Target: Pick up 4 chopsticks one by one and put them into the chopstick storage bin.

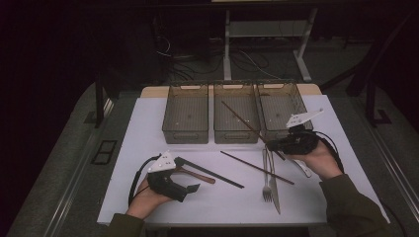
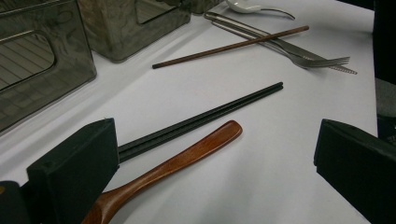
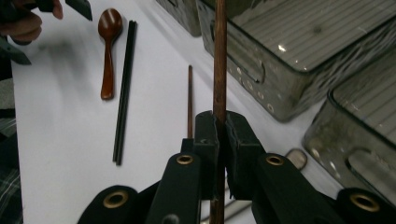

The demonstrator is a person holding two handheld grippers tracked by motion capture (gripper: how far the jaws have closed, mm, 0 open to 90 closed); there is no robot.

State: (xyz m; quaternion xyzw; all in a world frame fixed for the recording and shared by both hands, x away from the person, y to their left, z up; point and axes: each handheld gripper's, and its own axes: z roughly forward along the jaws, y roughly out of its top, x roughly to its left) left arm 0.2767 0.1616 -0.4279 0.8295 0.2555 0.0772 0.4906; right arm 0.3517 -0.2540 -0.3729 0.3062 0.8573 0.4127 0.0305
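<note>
My right gripper [image 1: 272,145] [image 3: 222,140] is shut on a brown chopstick [image 1: 242,119] [image 3: 219,56]. It holds the stick above the table, slanting up and left over the middle bin [image 1: 236,136]. A second brown chopstick [image 1: 257,168] [image 2: 233,46] [image 3: 190,98] lies on the white table across a fork [image 1: 267,183] [image 2: 322,60] and a knife [image 1: 274,192]. My left gripper [image 1: 187,174] [image 2: 219,172] is open at the front left. Its jaws stand either side of a wooden spoon [image 1: 200,175] [image 2: 187,156] [image 3: 109,51], not touching it. A pair of black chopsticks [image 1: 212,173] [image 2: 210,116] [image 3: 125,93] lies beside the spoon.
Three clear bins stand in a row at the back: the left bin [image 1: 185,133], the middle one and the right bin [image 1: 281,98]. A white spoon [image 1: 304,168] [image 2: 245,5] lies under my right hand. The table's front edge [image 1: 222,222] is close to both forearms.
</note>
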